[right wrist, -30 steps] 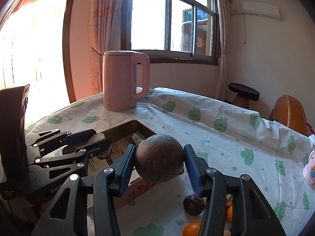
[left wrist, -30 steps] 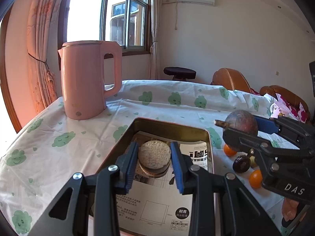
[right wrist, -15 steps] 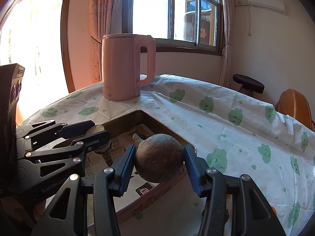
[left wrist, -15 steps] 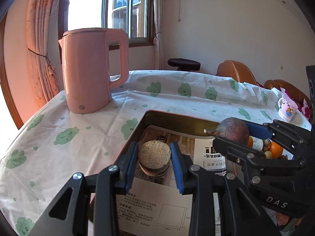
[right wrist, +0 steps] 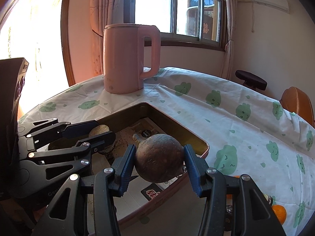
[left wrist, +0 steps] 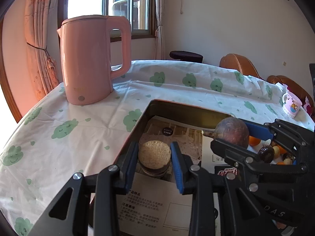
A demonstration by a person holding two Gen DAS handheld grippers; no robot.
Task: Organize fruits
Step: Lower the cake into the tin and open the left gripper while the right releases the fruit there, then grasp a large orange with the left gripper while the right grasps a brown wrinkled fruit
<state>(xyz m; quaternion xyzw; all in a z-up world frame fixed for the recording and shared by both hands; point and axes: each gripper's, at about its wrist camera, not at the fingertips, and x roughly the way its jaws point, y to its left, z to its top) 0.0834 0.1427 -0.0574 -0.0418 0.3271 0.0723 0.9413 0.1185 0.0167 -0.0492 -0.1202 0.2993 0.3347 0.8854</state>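
My left gripper (left wrist: 154, 164) is shut on a round tan-topped fruit with a dark underside (left wrist: 154, 157), held low over the paper-lined tray (left wrist: 189, 111). My right gripper (right wrist: 158, 161) is shut on a round dark purple-brown fruit with a stem (right wrist: 158, 158), held over the tray's (right wrist: 175, 123) right part. In the left wrist view the right gripper (left wrist: 244, 137) and its fruit (left wrist: 232, 131) are at right. In the right wrist view the left gripper (right wrist: 94, 131) and its fruit (right wrist: 99, 128) are at left. Oranges and dark fruits (left wrist: 269, 150) lie on the cloth beyond the tray.
A tall pink kettle (left wrist: 88, 59) stands on the cloud-print tablecloth (left wrist: 59, 129) behind the tray's far left corner. A small patterned cup (left wrist: 291, 106) sits at far right. Oranges (right wrist: 278, 212) lie by the tray's right edge. Chairs and a stool stand beyond the table.
Both grippers moved forward and down over the tray, each still holding its fruit. The right gripper's fruit went from above the cloth to above the tray.
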